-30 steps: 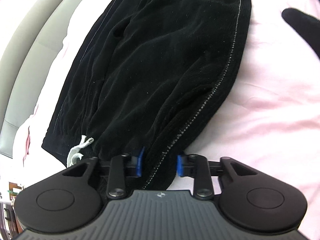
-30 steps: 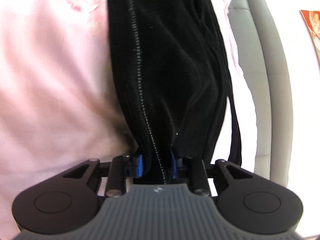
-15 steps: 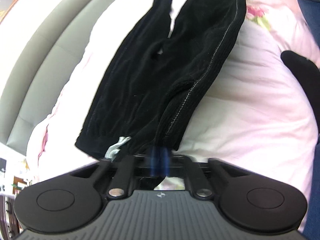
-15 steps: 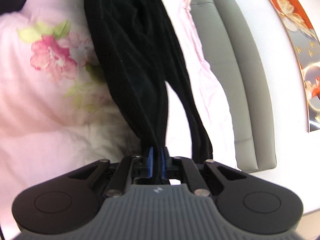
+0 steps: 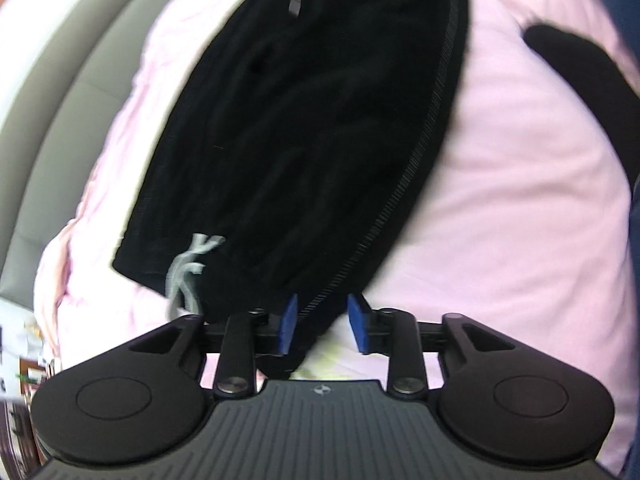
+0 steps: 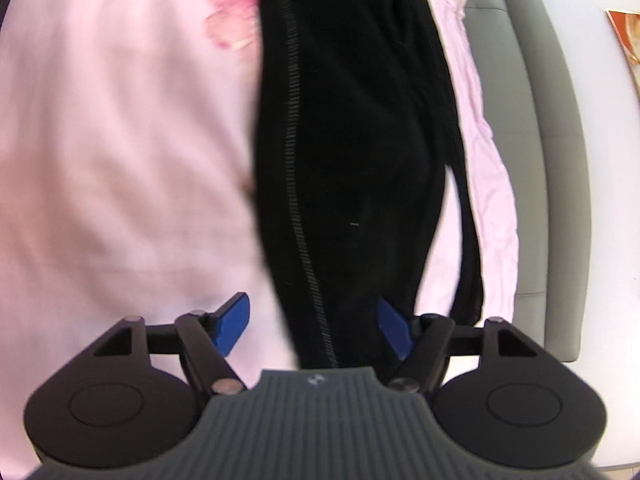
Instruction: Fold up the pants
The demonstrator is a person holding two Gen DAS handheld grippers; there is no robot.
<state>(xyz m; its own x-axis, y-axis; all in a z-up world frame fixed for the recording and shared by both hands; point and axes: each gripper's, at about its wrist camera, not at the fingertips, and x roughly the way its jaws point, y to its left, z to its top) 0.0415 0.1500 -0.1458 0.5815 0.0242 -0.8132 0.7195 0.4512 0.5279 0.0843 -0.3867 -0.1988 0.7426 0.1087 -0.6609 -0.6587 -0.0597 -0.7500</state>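
The black pants (image 5: 312,120) lie lengthwise on a pink bedsheet (image 5: 520,208), with a white drawstring (image 5: 188,272) at the waistband. My left gripper (image 5: 322,322) is open, its blue pads (image 5: 289,322) standing apart on either side of the waistband edge and side seam. In the right wrist view the pants (image 6: 352,152) stretch away from me. My right gripper (image 6: 314,324) is wide open around the leg end, its blue pads (image 6: 232,322) clear of the cloth.
A grey padded headboard (image 5: 60,92) runs along the left of the bed and shows at the right in the right wrist view (image 6: 532,160). A black sock-like shape (image 5: 580,76) lies at the right. A floral print (image 6: 228,20) marks the sheet.
Both grippers were shut on the pants half a second ago and have opened. The pants have dropped back onto the sheet.
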